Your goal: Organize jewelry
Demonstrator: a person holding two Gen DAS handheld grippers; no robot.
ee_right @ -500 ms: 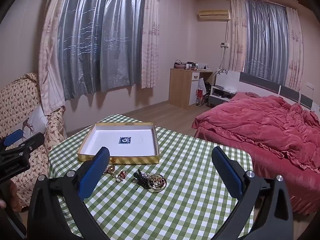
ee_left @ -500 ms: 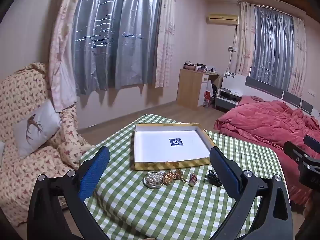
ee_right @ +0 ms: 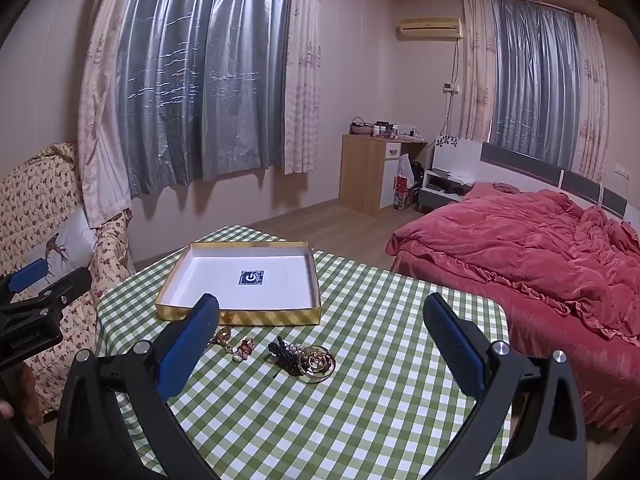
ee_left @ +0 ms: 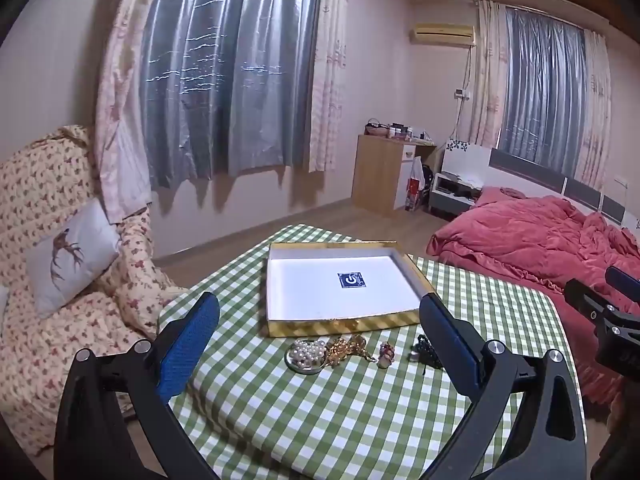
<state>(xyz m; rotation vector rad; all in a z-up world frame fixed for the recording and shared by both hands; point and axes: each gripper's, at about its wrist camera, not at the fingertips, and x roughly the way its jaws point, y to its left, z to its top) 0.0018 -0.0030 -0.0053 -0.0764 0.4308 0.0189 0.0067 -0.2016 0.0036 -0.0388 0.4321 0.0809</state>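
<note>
A gold-rimmed box lid (ee_left: pixel 340 326) with a white inside lies on the green checked table (ee_left: pixel 320 420); it also shows in the right wrist view (ee_right: pixel 276 317). In front of it lie a round dish of pearls (ee_left: pixel 306 354), a gold chain (ee_left: pixel 348 347), a small red-and-white charm (ee_left: pixel 386 353) and a black bead piece (ee_left: pixel 424 347). The right wrist view shows the charm (ee_right: pixel 244 348), the black beads (ee_right: pixel 286 354) and gold rings (ee_right: pixel 320 361). My left gripper (ee_left: pixel 318 340) is open and empty above the jewelry. My right gripper (ee_right: pixel 320 340) is open and empty too.
A floral sofa with a deer cushion (ee_left: pixel 68 256) stands left of the table. A bed with a red quilt (ee_right: pixel 540 248) lies to the right. A wooden cabinet (ee_left: pixel 380 172) stands by the far wall. The right gripper shows at the left view's edge (ee_left: pixel 604 308).
</note>
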